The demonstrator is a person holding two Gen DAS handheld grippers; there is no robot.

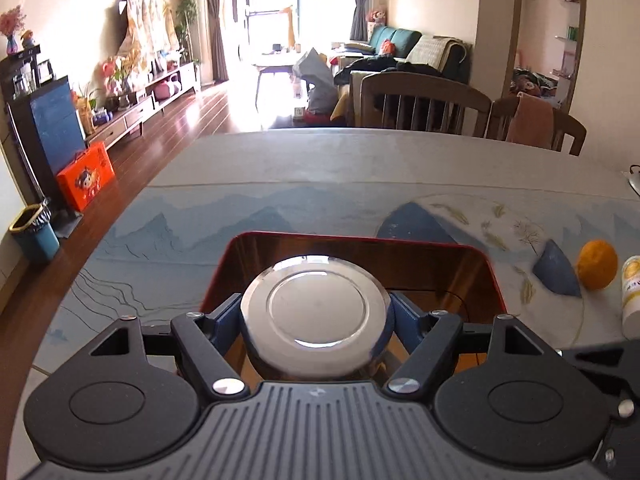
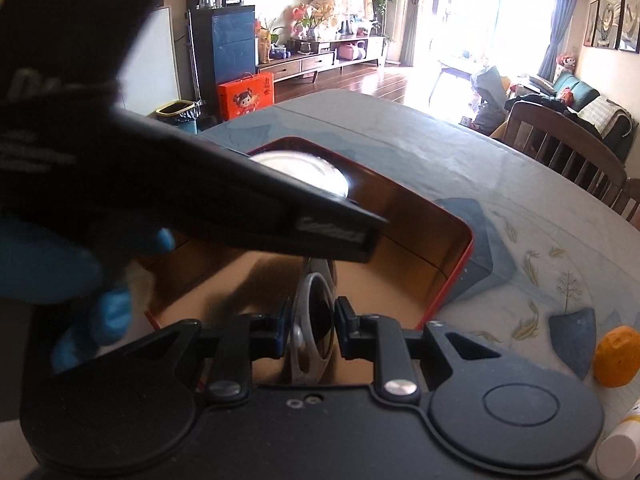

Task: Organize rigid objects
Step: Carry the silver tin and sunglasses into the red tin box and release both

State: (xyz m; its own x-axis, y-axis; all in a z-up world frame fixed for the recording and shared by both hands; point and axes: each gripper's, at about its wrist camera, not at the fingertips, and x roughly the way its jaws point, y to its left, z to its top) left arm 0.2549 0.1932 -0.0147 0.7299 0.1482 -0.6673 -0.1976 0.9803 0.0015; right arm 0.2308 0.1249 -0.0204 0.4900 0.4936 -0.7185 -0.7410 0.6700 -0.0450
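Left gripper [image 1: 316, 316] clamped on both sides of an inverted steel bowl [image 1: 316, 314], mirror-bright, flat circular base facing the lens, held over the red-rimmed box [image 1: 486, 268]. Right gripper [image 2: 311, 330] nearly shut on the edge of a second steel dish [image 2: 314, 320], seen edge-on, lower part cut off behind the gripper body. Box interior largely masked by a dark blurred shape and a blue-gloved hand [image 2: 52, 264]. Beyond, right of box on the table [image 1: 320, 168]: orange [image 1: 597, 265], white bottle [image 1: 633, 296] cropped at frame edge.
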